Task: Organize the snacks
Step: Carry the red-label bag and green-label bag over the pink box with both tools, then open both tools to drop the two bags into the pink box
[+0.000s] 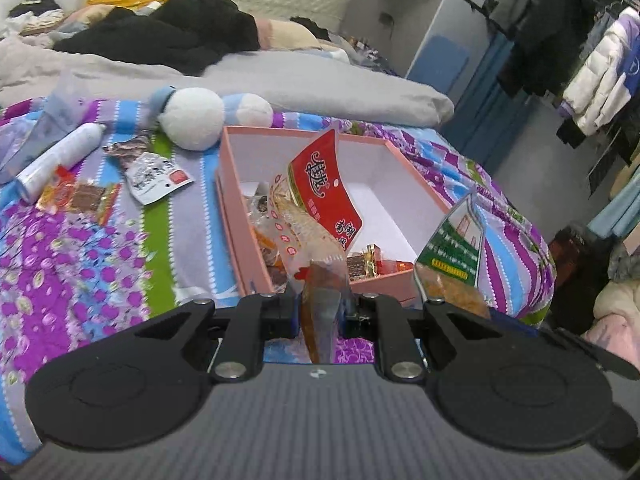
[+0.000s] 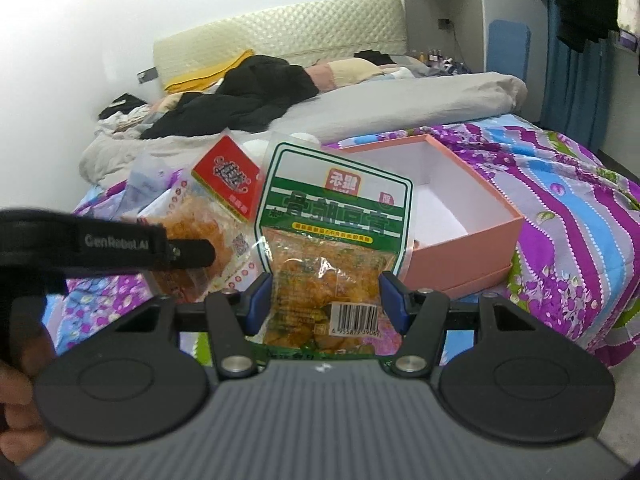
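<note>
Both grippers grasp snacks above the patterned bedspread (image 1: 120, 280); beneath and ahead sits the pink box (image 1: 240, 216), open, with a few small packets at its near end; the right gripper (image 2: 326, 300) is clamped on the sides of a green-labelled packet (image 2: 332, 216), held upright beside the box; the left gripper (image 1: 322, 308) pinches a red-labelled packet (image 1: 324, 184) edge-on over the box's near wall; more packets (image 1: 156, 176) lie loose left of the box, near a white tube (image 1: 60, 160).

Glossy plastic snack packets (image 2: 324, 240); matt cardboard box (image 2: 460, 252)
</note>
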